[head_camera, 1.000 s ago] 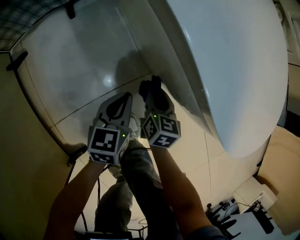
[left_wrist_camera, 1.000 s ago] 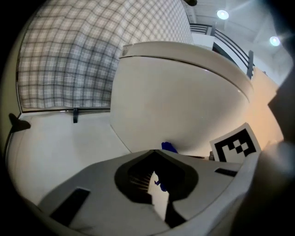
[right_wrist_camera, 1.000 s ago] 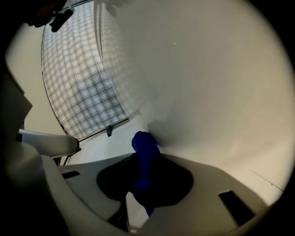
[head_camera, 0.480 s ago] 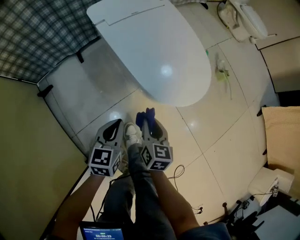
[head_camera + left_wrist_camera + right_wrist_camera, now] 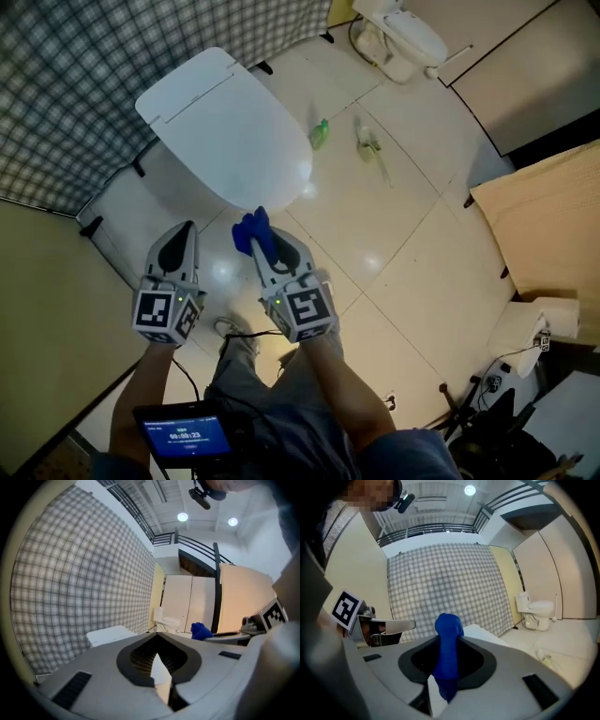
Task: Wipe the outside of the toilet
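2 tools hover over the floor point(image 5: 403, 244), just short of the toilet point(image 5: 225, 122). Its closed lid runs lengthwise away from them toward the checked wall point(image 5: 75, 56). The right tool point(image 5: 266, 246) is clamped on a blue cloth point(image 5: 250, 230), whose bunched end pokes past the tips toward the toilet's rounded front, near it but apart. The left tool point(image 5: 181, 228), jaws together on nothing, sits off the toilet's side, a little farther from that front. The right one looks set to reach the toilet first, probably by dropping below the lid and pressing the cloth forward against the outside.
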A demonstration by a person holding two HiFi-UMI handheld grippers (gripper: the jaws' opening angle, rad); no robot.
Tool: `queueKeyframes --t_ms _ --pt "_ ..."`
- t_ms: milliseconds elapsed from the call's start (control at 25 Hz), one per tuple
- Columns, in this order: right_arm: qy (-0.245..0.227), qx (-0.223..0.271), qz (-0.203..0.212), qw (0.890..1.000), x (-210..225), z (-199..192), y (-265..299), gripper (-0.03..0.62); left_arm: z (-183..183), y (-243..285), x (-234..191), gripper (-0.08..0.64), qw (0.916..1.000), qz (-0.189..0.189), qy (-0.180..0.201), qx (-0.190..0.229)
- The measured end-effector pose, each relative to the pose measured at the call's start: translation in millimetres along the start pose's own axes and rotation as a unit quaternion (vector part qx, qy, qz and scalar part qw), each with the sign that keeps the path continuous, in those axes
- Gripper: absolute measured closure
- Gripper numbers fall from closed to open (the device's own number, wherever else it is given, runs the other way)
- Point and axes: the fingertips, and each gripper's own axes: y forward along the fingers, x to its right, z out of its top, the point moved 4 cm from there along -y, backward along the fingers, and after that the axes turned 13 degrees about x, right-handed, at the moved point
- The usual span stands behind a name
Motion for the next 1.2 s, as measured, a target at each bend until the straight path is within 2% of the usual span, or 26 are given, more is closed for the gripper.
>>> queueKeyframes --t_ms 160,280,480,640,760,840,1080,1200 --pt "-0.019 0.034 0.056 0.998 30.5 66.1 -19.4 0.495 53.9 25.9 55.1 0.546 0.9985 0.014 0.027 0.045" --pt "-0.022 0.052 0.111 0.992 70.9 104.0 -37.3 0.495 73.3 51.9 112.9 0.548 0.9969 0.042 0.041 0.053" --pt "-0.023 0.058 0.209 0.976 156.8 156.8 -74.1 0.497 71.3 95.1 211.8 0.548 0.9886 0.126 0.046 0.068" --pt "-0.023 0.076 0.261 0.962 205.0 211.0 -102.5 0.498 91.9 91.3 289.3 0.548 0.9755 0.204 0.038 0.074" --pt "-0.005 0.076 0.292 0.953 212.8 241.5 -109.9 0.499 116.7 74.3 307.9 0.548 0.9599 0.263 0.042 0.089" --pt "0.001 0.078 0.308 0.948 209.3 253.9 -112.3 0.499 133.3 67.6 314.6 0.548 0.9526 0.286 0.047 0.094" --pt "-0.010 0.089 0.331 0.940 190.7 271.9 -122.0 0.501 169.7 52.8 327.6 0.547 0.9399 0.312 0.059 0.125" --pt "-0.007 0.083 0.335 0.938 179.8 271.5 -127.3 0.500 178.7 43.4 334.1 0.548 0.9378 0.313 0.058 0.137"
